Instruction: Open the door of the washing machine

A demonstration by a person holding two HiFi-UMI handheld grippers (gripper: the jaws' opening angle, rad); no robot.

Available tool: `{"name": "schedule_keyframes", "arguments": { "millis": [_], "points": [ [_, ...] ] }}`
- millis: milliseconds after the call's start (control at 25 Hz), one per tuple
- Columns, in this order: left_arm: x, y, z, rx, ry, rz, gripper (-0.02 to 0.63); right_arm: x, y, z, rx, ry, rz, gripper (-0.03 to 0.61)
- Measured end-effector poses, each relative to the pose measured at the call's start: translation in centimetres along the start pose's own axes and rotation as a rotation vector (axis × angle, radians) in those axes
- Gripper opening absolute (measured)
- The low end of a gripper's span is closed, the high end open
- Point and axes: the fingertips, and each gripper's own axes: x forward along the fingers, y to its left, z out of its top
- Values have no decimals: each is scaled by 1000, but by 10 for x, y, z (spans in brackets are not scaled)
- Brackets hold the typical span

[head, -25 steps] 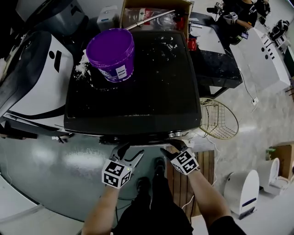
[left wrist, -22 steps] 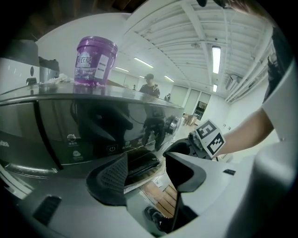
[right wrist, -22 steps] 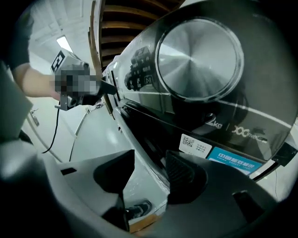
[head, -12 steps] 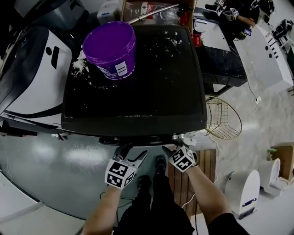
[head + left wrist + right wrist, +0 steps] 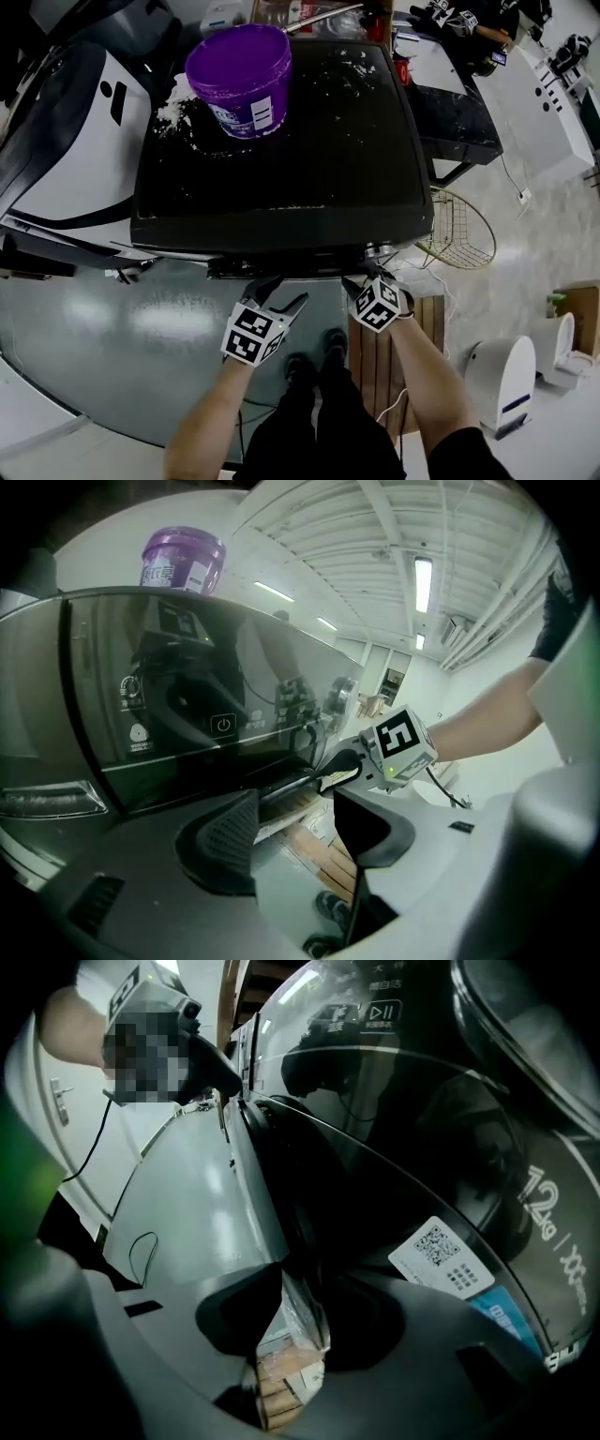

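Dark glass door of the washing machine (image 5: 412, 1204) faces you, its rim (image 5: 281, 1213) between the jaws of your right tool (image 5: 293, 1327), which have just been closing narrow; seat that pinch fully before you swing it outward, and keep your wide-open, empty left tool (image 5: 295, 832) clear.

The washing machine (image 5: 300, 159) is glossy black, with white powder (image 5: 178, 117) strewn round a purple bucket (image 5: 239, 66) with a white label. The left gripper (image 5: 277, 292) and right gripper (image 5: 364, 279) bear cubes of black-and-white squares; the wire basket (image 5: 459, 234) is gold.
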Motion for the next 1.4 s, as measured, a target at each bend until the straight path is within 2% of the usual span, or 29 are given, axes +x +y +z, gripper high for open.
{"name": "schedule_keyframes", "arguments": {
  "millis": [160, 320, 440, 800, 920, 1000, 1040, 1240, 1400],
  "points": [
    [-3, 4, -1, -30, -16, 26, 262, -1, 0, -1, -132, 15, 40, 121],
    [-4, 8, 9, -80, -64, 73, 262, 4, 2, -1, -199, 14, 0, 123],
    [-4, 8, 16, -94, -91, 97, 262, 6, 1, -1, -174, 35, -43, 135],
    [-16, 5, -2, -129, -113, 141, 262, 5, 0, -2, -140, 32, -67, 130],
    [-27, 9, -7, -155, -136, 162, 262, 1, 13, -8, -153, 56, -4, 124],
    [-34, 10, -10, -154, -146, 170, 262, -7, 44, -21, -171, 52, 68, 109],
    [-38, 9, -12, -149, -147, 170, 262, -11, 60, -27, -175, 45, 76, 106],
    [-52, -1, -32, -182, -131, 167, 262, -17, 87, -36, -26, 72, -7, 112],
    [-60, -9, -49, -232, -105, 176, 262, -21, 104, -39, 30, 106, 13, 112]
  ]
}}
